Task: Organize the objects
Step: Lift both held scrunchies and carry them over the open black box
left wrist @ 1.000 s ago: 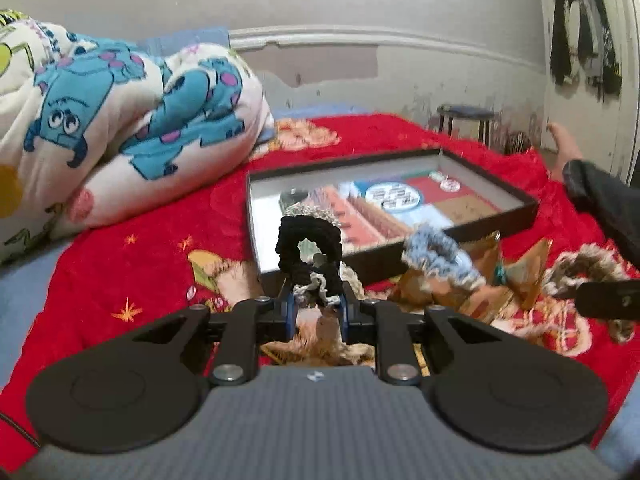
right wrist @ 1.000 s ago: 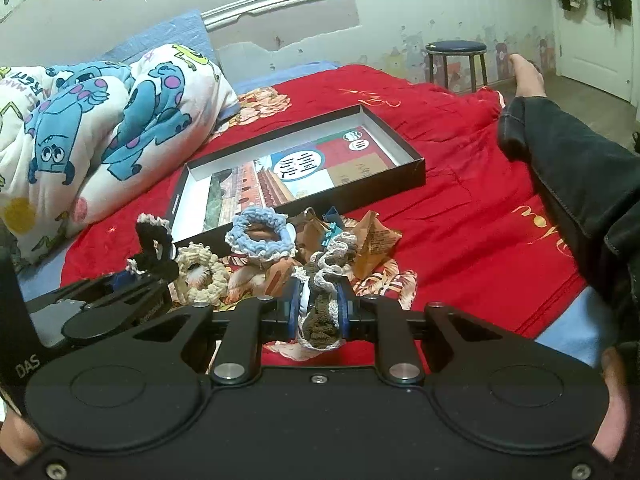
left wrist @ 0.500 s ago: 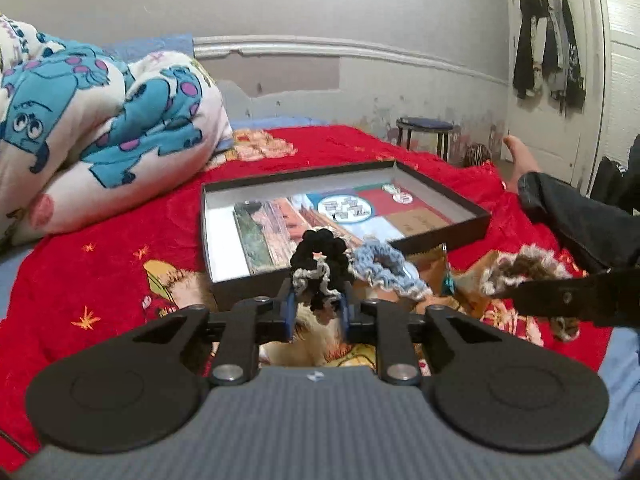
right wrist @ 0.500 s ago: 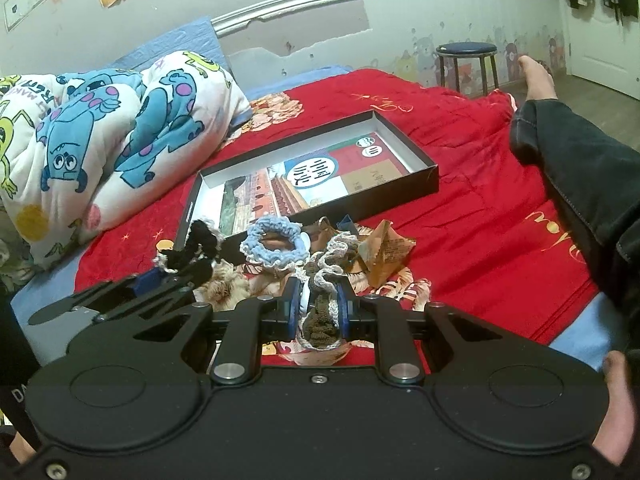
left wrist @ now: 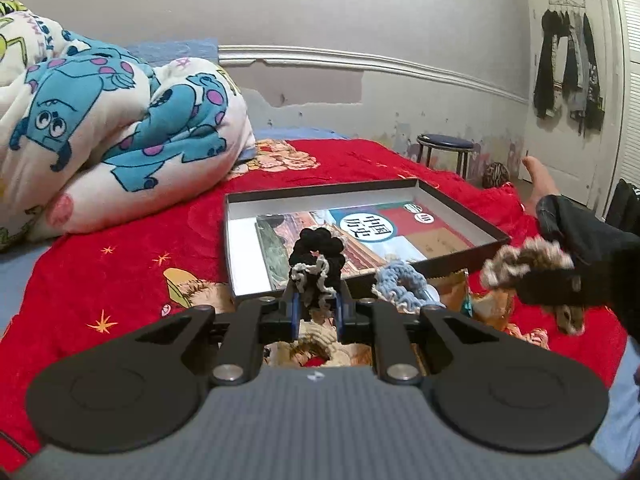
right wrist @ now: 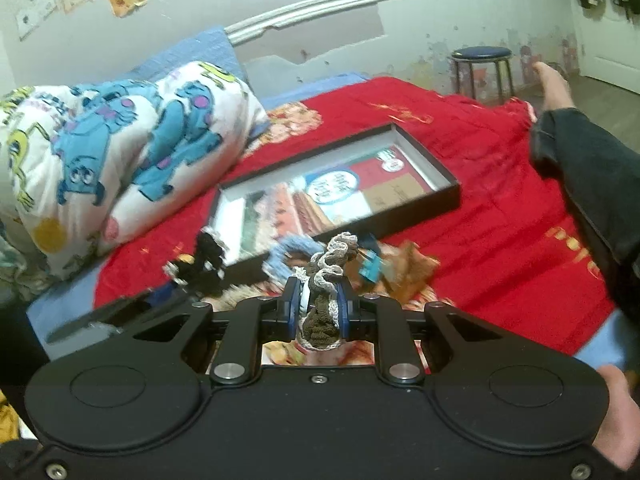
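My left gripper [left wrist: 317, 300] is shut on a black crocheted scrunchie with a white edge [left wrist: 318, 248], held above the bed just in front of the black shallow box [left wrist: 460, 212]. My right gripper [right wrist: 319, 300] is shut on a brown crocheted scrunchie with a white edge [right wrist: 328, 304], lifted above the pile. In the left wrist view the brown scrunchie [left wrist: 524, 260] shows at right. A light blue scrunchie [left wrist: 402, 284] and a cream one [left wrist: 320, 336] lie on the red blanket before the box. The box [right wrist: 448, 196] holds a printed sheet.
A rolled cartoon-print duvet [left wrist: 100, 128] lies at left. Brown paper wrappers [right wrist: 412, 268] sit by the scrunchies. A person's leg in dark trousers [right wrist: 592, 184] lies at right. A blue-topped stool [left wrist: 444, 148] stands beyond the bed by the wall.
Both grippers have risen with their scrunchies and tilted up. The left one has drawn closer to the box front. The right view is blurred from motion.
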A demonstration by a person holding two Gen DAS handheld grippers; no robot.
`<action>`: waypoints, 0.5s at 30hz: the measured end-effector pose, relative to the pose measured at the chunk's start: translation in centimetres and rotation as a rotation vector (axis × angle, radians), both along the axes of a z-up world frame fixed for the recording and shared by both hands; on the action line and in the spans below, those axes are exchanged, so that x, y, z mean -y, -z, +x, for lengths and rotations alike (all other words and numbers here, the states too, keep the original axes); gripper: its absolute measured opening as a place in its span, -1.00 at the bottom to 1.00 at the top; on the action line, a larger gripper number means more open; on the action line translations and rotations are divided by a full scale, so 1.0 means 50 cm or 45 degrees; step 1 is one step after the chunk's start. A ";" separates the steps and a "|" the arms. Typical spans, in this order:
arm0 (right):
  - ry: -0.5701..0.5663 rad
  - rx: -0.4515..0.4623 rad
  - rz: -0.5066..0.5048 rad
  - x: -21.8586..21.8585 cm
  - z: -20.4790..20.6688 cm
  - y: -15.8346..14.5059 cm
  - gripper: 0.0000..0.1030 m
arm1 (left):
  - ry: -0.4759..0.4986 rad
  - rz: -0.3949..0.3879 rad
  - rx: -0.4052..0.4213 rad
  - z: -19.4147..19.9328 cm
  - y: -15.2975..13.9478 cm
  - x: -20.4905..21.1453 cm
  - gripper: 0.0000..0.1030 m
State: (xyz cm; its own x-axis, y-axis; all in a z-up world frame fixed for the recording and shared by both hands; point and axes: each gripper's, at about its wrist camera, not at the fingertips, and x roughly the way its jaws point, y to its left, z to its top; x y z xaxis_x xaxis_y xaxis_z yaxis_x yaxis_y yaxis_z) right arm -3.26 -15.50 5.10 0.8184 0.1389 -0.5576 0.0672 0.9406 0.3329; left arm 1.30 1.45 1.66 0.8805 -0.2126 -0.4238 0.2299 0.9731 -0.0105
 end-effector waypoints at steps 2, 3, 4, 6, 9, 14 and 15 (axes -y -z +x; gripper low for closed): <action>-0.029 0.027 0.022 -0.002 0.011 -0.017 -0.64 | -0.012 -0.016 0.007 0.001 -0.006 -0.004 -0.62; -0.043 0.042 0.027 -0.002 0.017 -0.028 -0.64 | -0.019 -0.030 0.007 0.002 -0.009 -0.007 -0.62; -0.059 0.054 0.036 -0.003 0.024 -0.039 -0.64 | -0.030 -0.046 0.007 0.004 -0.014 -0.010 -0.62; -0.099 0.083 0.063 -0.004 0.040 -0.062 -0.64 | -0.045 -0.088 0.006 0.011 -0.022 -0.018 -0.62; -0.148 0.107 0.116 -0.007 0.071 -0.098 -0.64 | -0.079 -0.125 0.024 0.028 -0.043 -0.030 -0.61; -0.170 0.156 0.160 -0.024 0.130 -0.153 -0.64 | -0.148 -0.148 0.045 0.071 -0.090 -0.044 -0.60; -0.165 0.161 0.168 -0.027 0.146 -0.162 -0.64 | -0.165 -0.143 0.046 0.084 -0.099 -0.046 -0.60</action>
